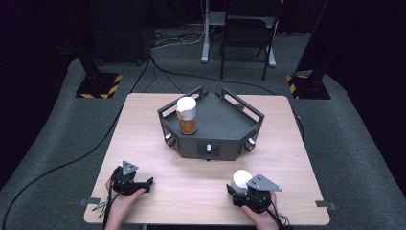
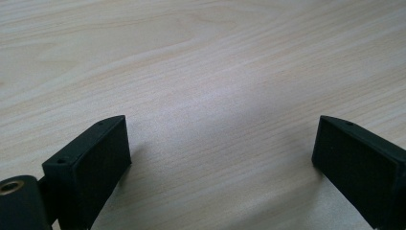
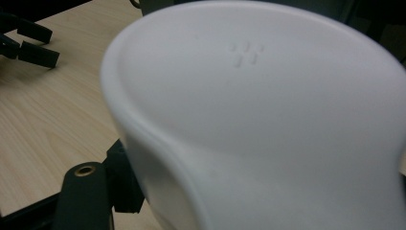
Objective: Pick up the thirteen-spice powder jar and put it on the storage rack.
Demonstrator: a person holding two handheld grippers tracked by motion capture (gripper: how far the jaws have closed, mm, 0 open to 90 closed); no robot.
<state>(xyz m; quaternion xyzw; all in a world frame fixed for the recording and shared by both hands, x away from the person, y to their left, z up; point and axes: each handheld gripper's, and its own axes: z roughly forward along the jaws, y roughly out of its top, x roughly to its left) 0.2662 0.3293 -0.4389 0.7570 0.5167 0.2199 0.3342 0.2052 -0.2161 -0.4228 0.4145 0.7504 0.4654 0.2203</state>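
Right gripper: clamped on a white cap; its jaws press the cap's sides near the table's front edge.
Cap: held upright between the jaws, its round top facing up; in the right gripper view a small cluster of raised dots marks the top, and the cap hides most of the jaws.
Left gripper: jaws stand wide apart with nothing between them; the fingers hover low over bare wood.
Hands: a hand holds each gripper from the table's front edge, the two well apart.
Table: pale wood, directly under both grippers.
Tray: dark, angular, with raised rails, well beyond both grippers toward the table's far side.
Jar: stands upright on the tray's left part, amber contents below, white lid on top, far from the held cap.
Chair: on the grey floor past the table.
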